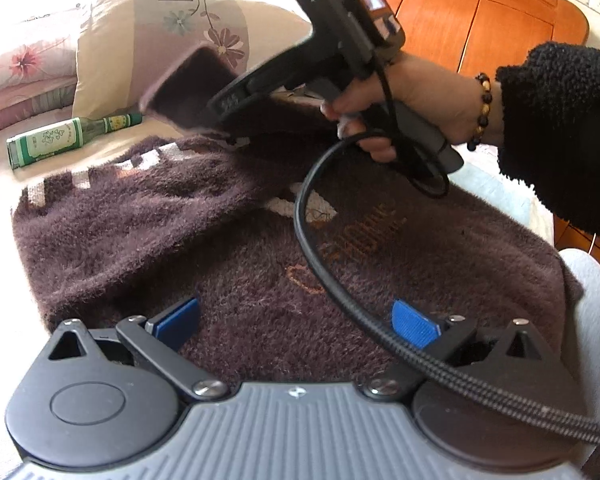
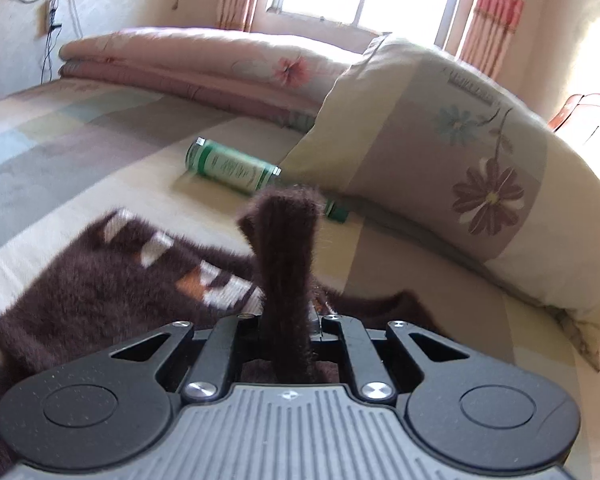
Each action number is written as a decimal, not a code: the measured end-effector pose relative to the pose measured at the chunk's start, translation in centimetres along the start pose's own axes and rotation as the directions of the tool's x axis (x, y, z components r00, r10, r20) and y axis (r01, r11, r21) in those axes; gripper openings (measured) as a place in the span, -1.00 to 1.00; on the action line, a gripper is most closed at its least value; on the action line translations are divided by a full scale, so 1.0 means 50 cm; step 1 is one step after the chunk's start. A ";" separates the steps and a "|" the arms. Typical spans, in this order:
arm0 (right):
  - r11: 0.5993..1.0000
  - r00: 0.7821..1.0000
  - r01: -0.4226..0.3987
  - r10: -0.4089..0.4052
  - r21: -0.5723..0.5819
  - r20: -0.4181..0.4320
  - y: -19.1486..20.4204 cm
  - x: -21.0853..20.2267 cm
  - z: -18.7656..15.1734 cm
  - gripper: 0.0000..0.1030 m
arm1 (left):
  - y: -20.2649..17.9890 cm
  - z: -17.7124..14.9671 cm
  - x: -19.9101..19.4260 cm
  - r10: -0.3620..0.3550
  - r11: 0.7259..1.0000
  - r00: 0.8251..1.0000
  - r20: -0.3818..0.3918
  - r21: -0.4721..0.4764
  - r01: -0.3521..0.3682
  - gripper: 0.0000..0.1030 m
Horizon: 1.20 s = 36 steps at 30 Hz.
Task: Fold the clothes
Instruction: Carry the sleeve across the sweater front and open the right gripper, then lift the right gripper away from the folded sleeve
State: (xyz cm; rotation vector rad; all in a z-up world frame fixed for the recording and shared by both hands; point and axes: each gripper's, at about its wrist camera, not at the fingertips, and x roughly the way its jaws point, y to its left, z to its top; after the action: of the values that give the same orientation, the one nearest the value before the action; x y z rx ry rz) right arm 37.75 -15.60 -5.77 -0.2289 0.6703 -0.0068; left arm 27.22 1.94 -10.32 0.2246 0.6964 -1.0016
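A fuzzy dark brown sweater [image 1: 228,248] lies spread on the bed [image 2: 100,152], this side of the flowered pillow [image 2: 460,152]. The right hand-held gripper [image 2: 288,320] is clamped on a fold of the sweater that stands up between its fingers. The left hand-held gripper [image 1: 296,320] hangs over the sweater, blue pads [image 1: 414,322] wide apart, gripping nothing. A green bottle [image 2: 232,168] lies beside the pillow.

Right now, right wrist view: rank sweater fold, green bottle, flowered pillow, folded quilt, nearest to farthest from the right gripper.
1. Sweater fold: pinched in the right gripper, centre.
2. Green bottle: lying on the bed just beyond, slightly left.
3. Flowered pillow: right; its near corner rivals the bottle, hard to call.
4. Folded quilt: farthest, under the window.
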 end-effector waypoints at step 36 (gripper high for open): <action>0.866 0.949 0.314 -0.303 0.388 -0.090 -0.358 -0.275 -0.304 1.00 | -0.024 0.058 0.087 0.058 0.998 0.997 -0.048 0.006 -0.058 0.98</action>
State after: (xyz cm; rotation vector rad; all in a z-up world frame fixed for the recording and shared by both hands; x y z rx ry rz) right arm 18.79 -35.13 -5.06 0.0614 0.6375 -0.4538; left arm 28.99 -3.10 -10.66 0.2721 0.7279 -0.9451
